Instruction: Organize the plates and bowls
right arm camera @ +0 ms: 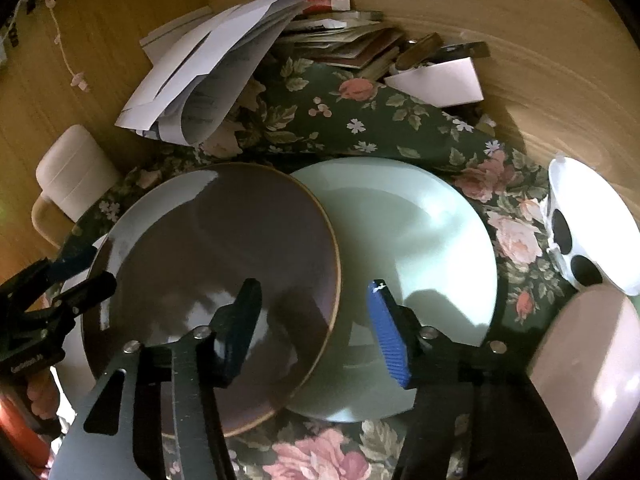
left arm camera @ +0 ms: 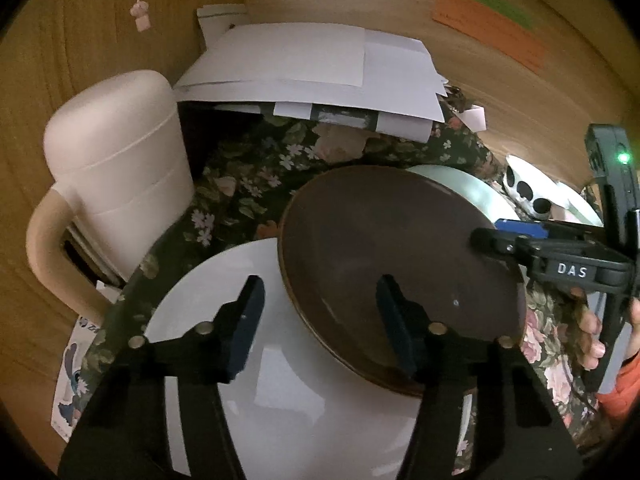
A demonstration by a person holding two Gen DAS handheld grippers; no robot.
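Left wrist view: left gripper (left arm camera: 320, 320) has jaws apart, straddling the near-left rim of the brown plate (left arm camera: 400, 256). One finger sits over the white plate (left arm camera: 248, 380), the other over the brown one; pads don't look pressed on the rim, so no grip yet. Brown plate overlaps the white plate's right side and leans on it. Right gripper (left arm camera: 486, 238) comes in from the right at the brown plate's far edge; can't tell its jaw state from here. Green plate (left arm camera: 472, 190) peeks out behind. Cream jug (left arm camera: 116, 172) and papers (left arm camera: 312, 72) crowd the back.

Right wrist view: right gripper (right arm camera: 316, 320) has jaws apart, one finger over the brown plate (right arm camera: 216, 264), the other over the green plate (right arm camera: 408, 240), straddling the brown rim where it overlaps the green. Nothing clamped. Spotted bowl (right arm camera: 592, 224) and pink bowl (right arm camera: 588, 368) sit apart at right on the floral cloth (right arm camera: 360, 120).

Progress: early, by my read. Plates only overlap loosely and aren't stacked; bowls aren't nested. Both claws look set to take the brown plate.
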